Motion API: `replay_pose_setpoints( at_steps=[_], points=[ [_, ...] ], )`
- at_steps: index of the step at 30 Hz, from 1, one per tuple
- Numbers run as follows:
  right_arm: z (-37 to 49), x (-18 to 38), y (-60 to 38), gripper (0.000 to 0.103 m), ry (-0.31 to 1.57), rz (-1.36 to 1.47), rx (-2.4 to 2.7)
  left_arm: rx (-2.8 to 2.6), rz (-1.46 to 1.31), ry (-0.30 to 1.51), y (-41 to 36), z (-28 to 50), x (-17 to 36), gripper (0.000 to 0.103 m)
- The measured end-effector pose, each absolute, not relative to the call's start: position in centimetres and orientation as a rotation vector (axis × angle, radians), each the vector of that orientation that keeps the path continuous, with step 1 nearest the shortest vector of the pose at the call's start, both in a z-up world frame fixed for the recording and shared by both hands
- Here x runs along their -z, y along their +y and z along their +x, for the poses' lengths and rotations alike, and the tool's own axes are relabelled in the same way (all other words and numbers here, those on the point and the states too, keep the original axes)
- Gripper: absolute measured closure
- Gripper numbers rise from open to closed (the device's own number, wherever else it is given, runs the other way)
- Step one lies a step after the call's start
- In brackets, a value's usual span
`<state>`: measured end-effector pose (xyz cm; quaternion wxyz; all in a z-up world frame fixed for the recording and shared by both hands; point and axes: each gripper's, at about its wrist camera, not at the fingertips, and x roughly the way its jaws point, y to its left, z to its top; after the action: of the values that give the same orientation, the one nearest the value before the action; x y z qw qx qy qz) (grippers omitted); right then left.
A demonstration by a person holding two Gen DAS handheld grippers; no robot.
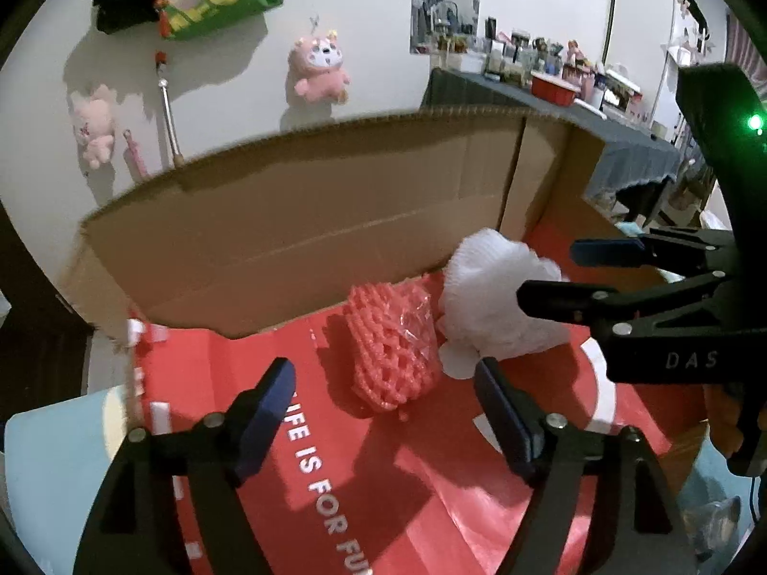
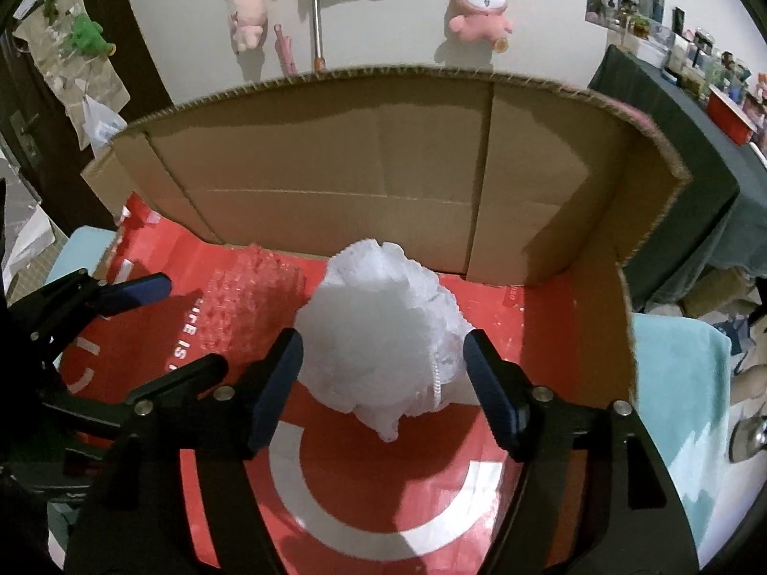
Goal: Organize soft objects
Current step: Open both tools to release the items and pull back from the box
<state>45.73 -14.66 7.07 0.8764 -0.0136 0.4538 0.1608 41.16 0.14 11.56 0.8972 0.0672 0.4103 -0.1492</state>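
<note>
A pink foam net sleeve lies on the red printed floor of an open cardboard box. Just right of it rests a white mesh bath puff. My left gripper hovers open over the near end of the pink sleeve, and its pads do not touch it. My right gripper stands open with the puff between its blue pads, which sit at the puff's sides without squeezing it.
The box's tall back wall and right wall enclose the far side. Pink plush toys hang on the white wall behind. A dark-clothed table crowded with small items stands at the right. A light blue cloth lies under the box.
</note>
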Motion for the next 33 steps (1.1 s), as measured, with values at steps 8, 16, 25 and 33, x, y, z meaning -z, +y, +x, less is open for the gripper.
replay_pose_setpoints(
  at_steps=[8,16,25,33],
  points=[
    [41.7,-10.6,-14.7,0.029,0.884,-0.038,-0.327,0.292,0.094,0.737,1.1,35.9,-16.5,0.008],
    [34.4,-15.9,-15.7,0.024,0.774,-0.023,-0.328,0.283,0.052,0.597,2.2,28.1,-21.5,0.0],
    [23.3,-20.4,-17.1,0.015,0.587,-0.035,-0.343,0.29,0.016,0.449,3.3,18.1,-24.3,0.0],
    [12.8,-20.4,-17.6,0.01,0.435,-0.056,-0.343,0.278,-0.005,0.359,3.5,9.8,-23.8,0.0]
  ],
)
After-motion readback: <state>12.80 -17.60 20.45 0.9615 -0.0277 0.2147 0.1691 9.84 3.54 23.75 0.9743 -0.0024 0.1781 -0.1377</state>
